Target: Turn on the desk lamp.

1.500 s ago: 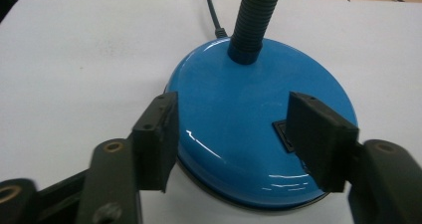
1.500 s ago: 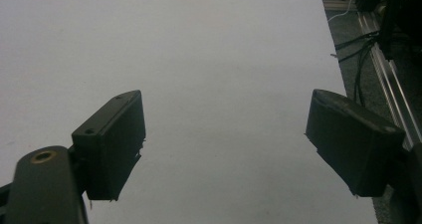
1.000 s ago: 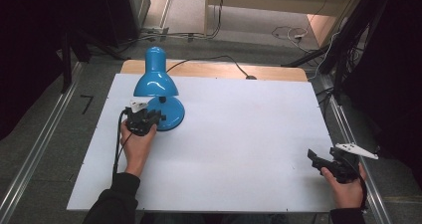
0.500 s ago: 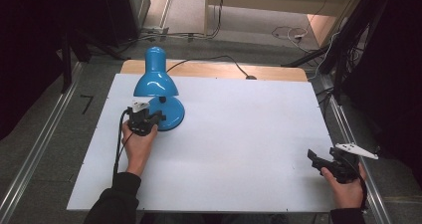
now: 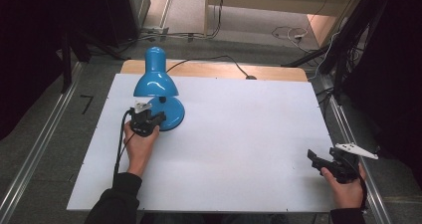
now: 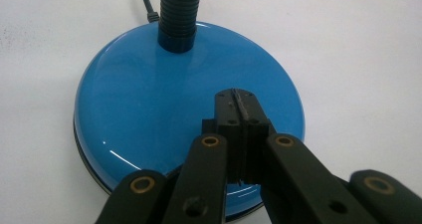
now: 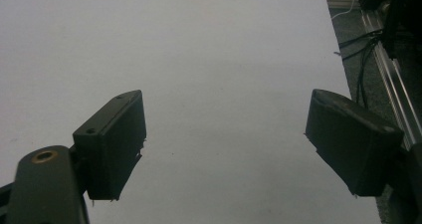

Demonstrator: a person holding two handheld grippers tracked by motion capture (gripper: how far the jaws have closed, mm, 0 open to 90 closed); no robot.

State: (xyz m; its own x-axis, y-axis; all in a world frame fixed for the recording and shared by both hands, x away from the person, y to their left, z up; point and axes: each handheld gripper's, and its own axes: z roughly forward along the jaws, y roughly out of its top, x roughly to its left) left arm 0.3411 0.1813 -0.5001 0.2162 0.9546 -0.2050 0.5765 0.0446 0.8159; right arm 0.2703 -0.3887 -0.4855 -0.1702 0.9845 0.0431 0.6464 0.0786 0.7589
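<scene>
While pressed together over the lamp's base, left gripper (image 6: 238, 112) with jaws fully closed, pad against pad, nothing clamped between them; just closing a moment ago, tips poised over the near right part of the glossy blue round base (image 6: 149, 109), contact with it impossible to judge. Seen from above, same left gripper (image 5: 145, 120) at the near-left edge of the base (image 5: 173, 115), carried by the left hand (image 5: 140, 147) just nearer than the lamp, black cable trailing back along the forearm. Blue desk lamp (image 5: 155, 82) upright on the white table (image 5: 239, 134), toward its far left part, shade (image 5: 154, 79) hanging over the far side of the base, black ribbed neck (image 6: 180, 10) rising from the back of the base. Well away from the lamp, at the near right corner of the table, right gripper (image 5: 318, 160) in the right hand (image 5: 346, 186), jaws spread wide and empty, bare table surface between them. Beyond the lamp, black power cord (image 5: 214, 59) running off its base across the wooden strip (image 5: 278, 72) at the table's far edge, then cables on the grey floor (image 5: 259, 25) farther still.
</scene>
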